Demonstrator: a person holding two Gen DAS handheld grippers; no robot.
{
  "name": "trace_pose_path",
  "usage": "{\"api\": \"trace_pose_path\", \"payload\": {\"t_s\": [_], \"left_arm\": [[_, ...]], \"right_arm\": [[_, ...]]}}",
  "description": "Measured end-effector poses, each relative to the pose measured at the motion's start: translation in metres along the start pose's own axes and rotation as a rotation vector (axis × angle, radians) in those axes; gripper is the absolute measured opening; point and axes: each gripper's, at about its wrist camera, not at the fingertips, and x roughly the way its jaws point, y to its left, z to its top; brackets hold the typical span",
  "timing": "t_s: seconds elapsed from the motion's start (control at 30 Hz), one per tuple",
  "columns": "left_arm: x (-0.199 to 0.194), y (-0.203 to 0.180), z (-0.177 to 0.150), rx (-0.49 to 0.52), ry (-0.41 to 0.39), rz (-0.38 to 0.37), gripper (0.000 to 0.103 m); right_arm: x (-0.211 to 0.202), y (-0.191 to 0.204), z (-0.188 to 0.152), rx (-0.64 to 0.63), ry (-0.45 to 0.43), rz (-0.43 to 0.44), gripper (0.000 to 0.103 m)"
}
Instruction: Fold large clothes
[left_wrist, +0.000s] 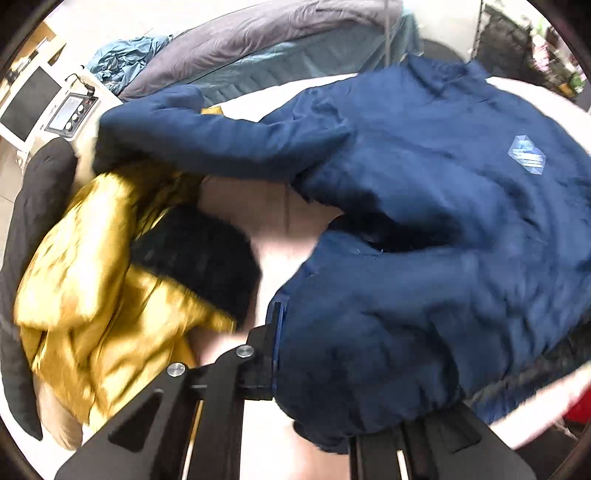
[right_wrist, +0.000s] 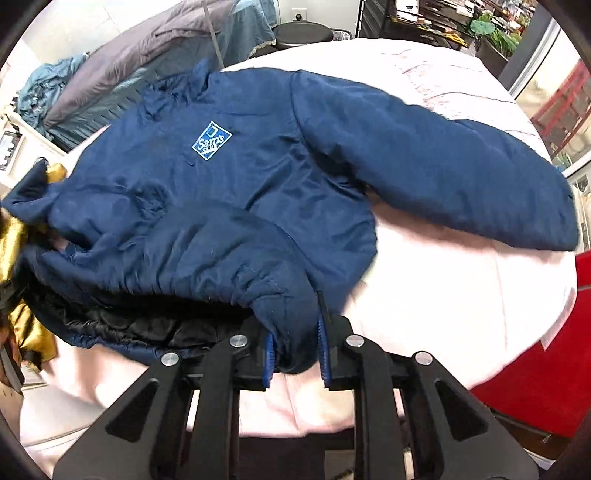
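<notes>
A navy blue padded jacket (right_wrist: 258, 177) with a blue chest logo (right_wrist: 212, 141) lies front up on a pink-covered table (right_wrist: 461, 288). One sleeve (right_wrist: 436, 166) stretches out to the right. My right gripper (right_wrist: 295, 347) is shut on the jacket's gathered hem. In the left wrist view the jacket (left_wrist: 424, 192) fills the right side and its bunched hem covers my left gripper (left_wrist: 314, 354); only its left finger (left_wrist: 275, 332) shows, pressed against the cloth. The black lining (right_wrist: 122, 321) shows under the lifted hem.
A gold and black jacket (left_wrist: 103, 266) lies heaped at the table's left. A bed with grey and teal bedding (right_wrist: 147, 62) stands behind. A red surface (right_wrist: 546, 350) lies right of the table, and shelves (right_wrist: 443, 22) stand at the back.
</notes>
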Motion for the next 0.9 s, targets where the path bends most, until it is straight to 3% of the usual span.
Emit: {"api": "trace_pose_path", "payload": {"t_s": [0.1, 0.2, 0.33, 0.4, 0.43, 0.47, 0.5, 0.53, 0.6, 0.73, 0.77, 0.83, 0.9], "left_arm": [[-0.044, 0.004, -0.054, 0.002, 0.037, -0.064, 0.010], [-0.059, -0.008, -0.114, 0.013, 0.113, -0.083, 0.010], [-0.035, -0.034, -0.176, 0.056, 0.178, -0.040, 0.010], [-0.012, -0.041, -0.196, 0.050, 0.201, -0.044, 0.014], [-0.006, -0.043, -0.202, 0.071, 0.190, -0.035, 0.017], [-0.003, -0.045, -0.207, 0.111, 0.175, -0.012, 0.032], [-0.002, -0.049, -0.213, 0.181, 0.150, 0.056, 0.044], [-0.006, -0.049, -0.217, 0.231, 0.118, 0.108, 0.063], [-0.022, -0.048, -0.230, 0.334, 0.019, 0.155, 0.068], [-0.051, -0.052, -0.246, 0.499, -0.093, 0.194, 0.069], [-0.059, -0.054, -0.245, 0.510, -0.115, 0.191, 0.069], [-0.076, -0.053, -0.222, 0.482, -0.134, 0.105, 0.069], [-0.076, -0.055, -0.190, 0.406, -0.084, -0.084, 0.072]], "right_arm": [[-0.029, -0.018, -0.018, -0.029, 0.032, -0.027, 0.016], [-0.039, -0.031, -0.041, -0.061, 0.096, -0.076, 0.013], [-0.012, -0.032, -0.082, -0.150, 0.227, -0.134, 0.012], [0.016, -0.034, -0.107, -0.180, 0.304, -0.113, 0.013], [0.028, -0.034, -0.118, -0.195, 0.331, -0.095, 0.014], [0.035, -0.033, -0.125, -0.222, 0.348, -0.101, 0.015], [0.045, -0.031, -0.135, -0.266, 0.380, -0.146, 0.027], [0.049, -0.031, -0.141, -0.289, 0.398, -0.185, 0.042], [0.045, -0.032, -0.149, -0.311, 0.393, -0.198, 0.060], [0.028, -0.043, -0.152, -0.306, 0.393, -0.188, 0.064], [0.020, -0.045, -0.147, -0.285, 0.382, -0.168, 0.064], [0.007, -0.043, -0.137, -0.257, 0.337, -0.121, 0.064], [0.002, -0.036, -0.119, -0.241, 0.280, -0.070, 0.064]]}}
